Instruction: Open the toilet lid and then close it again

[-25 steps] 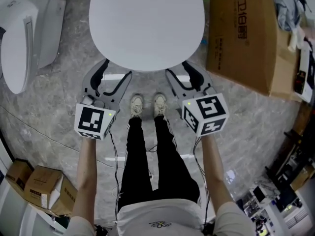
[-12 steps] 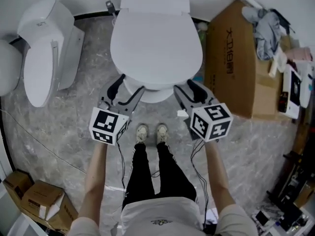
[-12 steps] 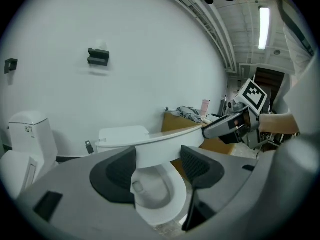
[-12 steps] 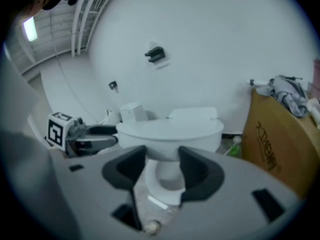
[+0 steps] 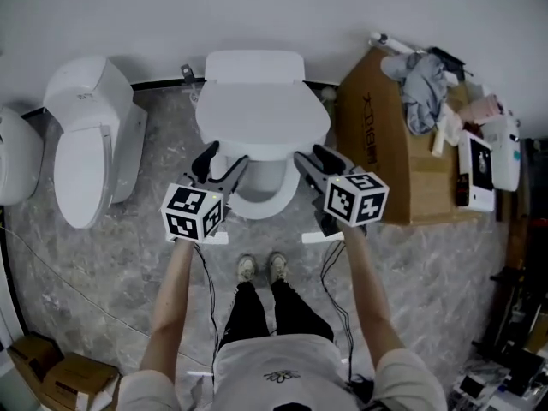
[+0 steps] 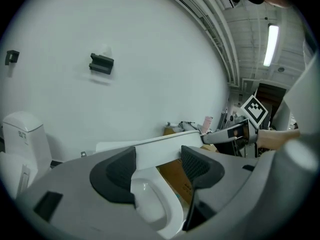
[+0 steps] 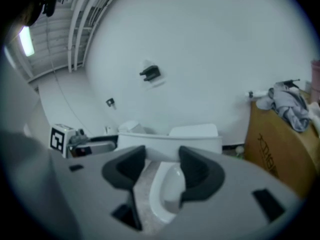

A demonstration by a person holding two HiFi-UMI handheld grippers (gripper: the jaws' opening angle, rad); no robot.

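Observation:
The white toilet stands against the wall, its lid [image 5: 261,114] tilted up at the front so the seat and bowl [image 5: 261,197] show beneath. My left gripper [image 5: 221,161] and right gripper [image 5: 312,155] sit under the lid's front edge, one at each side. In the left gripper view the lid's edge [image 6: 160,146] runs across the gap of the left gripper [image 6: 157,166], whose jaws stand apart, with the bowl [image 6: 150,204] below. The right gripper [image 7: 162,169] is likewise open, with the lid edge [image 7: 170,140] just beyond its jaws and the bowl [image 7: 167,189] under it.
A second white toilet [image 5: 86,144] stands to the left and another white fixture [image 5: 13,157] at the far left. A large cardboard box [image 5: 372,157] with clothes [image 5: 424,84] on top crowds the toilet's right side. Small boxes [image 5: 51,375] lie at bottom left. The person's feet [image 5: 261,268] are in front of the bowl.
The lid, lying flat a second ago, has come up at the front and the bowl now shows. Both grippers have risen with its edge, and the head view has pulled back.

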